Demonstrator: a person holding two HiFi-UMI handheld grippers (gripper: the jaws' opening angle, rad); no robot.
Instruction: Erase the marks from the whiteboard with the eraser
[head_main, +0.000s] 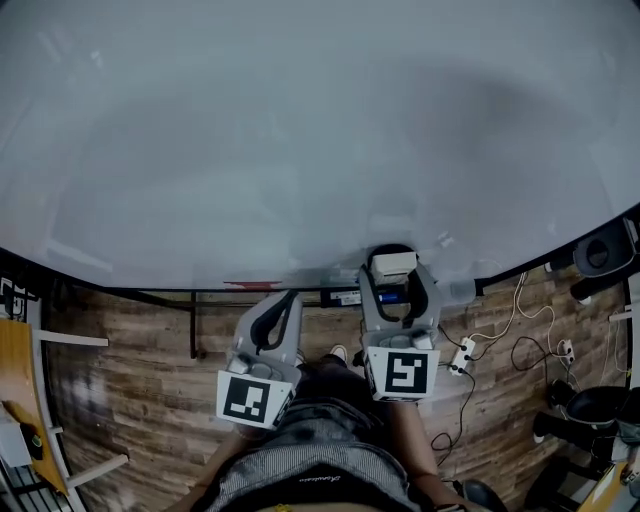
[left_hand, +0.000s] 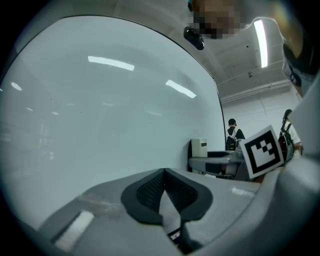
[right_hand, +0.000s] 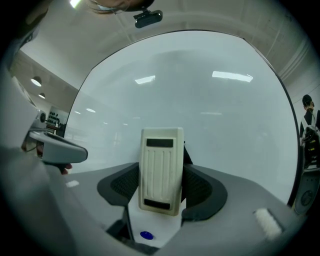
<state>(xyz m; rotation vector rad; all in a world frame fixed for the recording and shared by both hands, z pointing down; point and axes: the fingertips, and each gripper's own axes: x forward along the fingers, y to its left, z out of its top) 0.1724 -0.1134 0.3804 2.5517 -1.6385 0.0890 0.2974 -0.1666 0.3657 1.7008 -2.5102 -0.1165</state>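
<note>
Right gripper jaws pinching eraser upright, near lower edge of whiteboard. Left gripper jaws pressed together, empty, just beside.

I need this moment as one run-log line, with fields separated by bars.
left gripper: shut, empty | right gripper: shut on eraser | whiteboard: no clear marks seen

Head view: dim, grey, dark at the corners. Both my gripper views: brighter, heavy fisheye bowing the big glossy white whiteboard. White ceiling tube light glares far right and throws streak reflections across the board. Cream ribbed plastic eraser sharp; nearest foreground soft.
</note>
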